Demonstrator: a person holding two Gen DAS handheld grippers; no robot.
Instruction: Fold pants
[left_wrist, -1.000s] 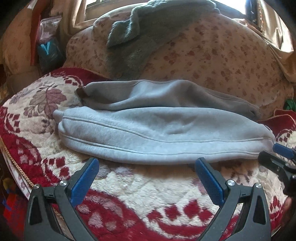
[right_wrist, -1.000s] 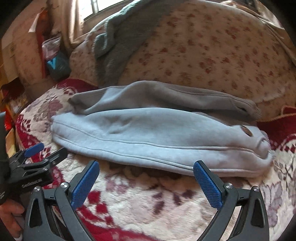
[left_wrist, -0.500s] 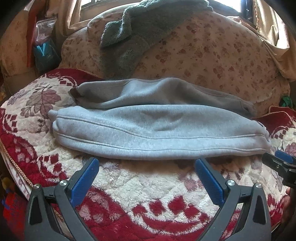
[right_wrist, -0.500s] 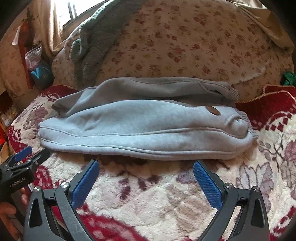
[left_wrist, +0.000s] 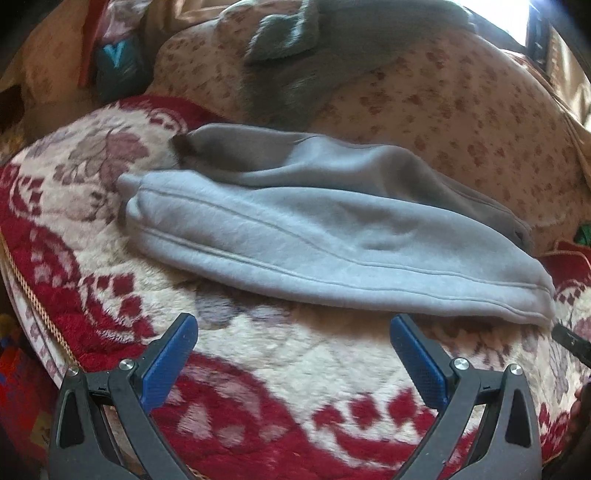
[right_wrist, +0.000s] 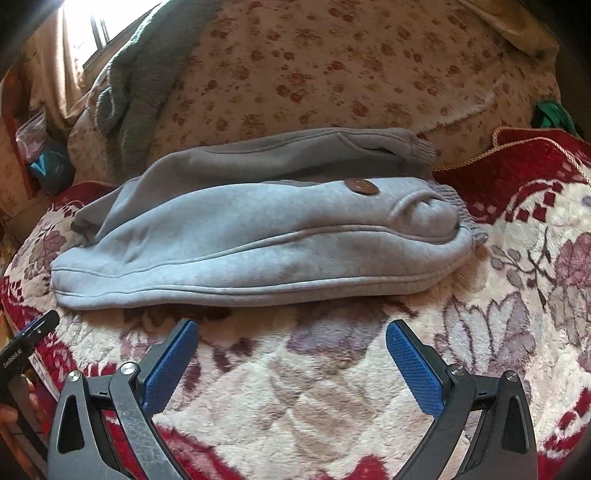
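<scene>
Left wrist view: left gripper (left_wrist: 293, 354) seen spread wide, nothing between the blue pads, held over the blanket (left_wrist: 295, 376) just short of the pants' near edge.
Right wrist view: right gripper (right_wrist: 291, 356) likewise spread, nothing gripped, near edge of pants just ahead.
Pants: grey sweatpants (right_wrist: 258, 236) laid lengthwise across the red-and-cream blanket, folded in half, one leg stacked on the other; ribbed cuffs at the right end, brown round patch (right_wrist: 364, 186) on the top layer.
Behind: floral sofa back (right_wrist: 351, 62) with a grey-green towel (right_wrist: 136, 85) draped over it.
</scene>
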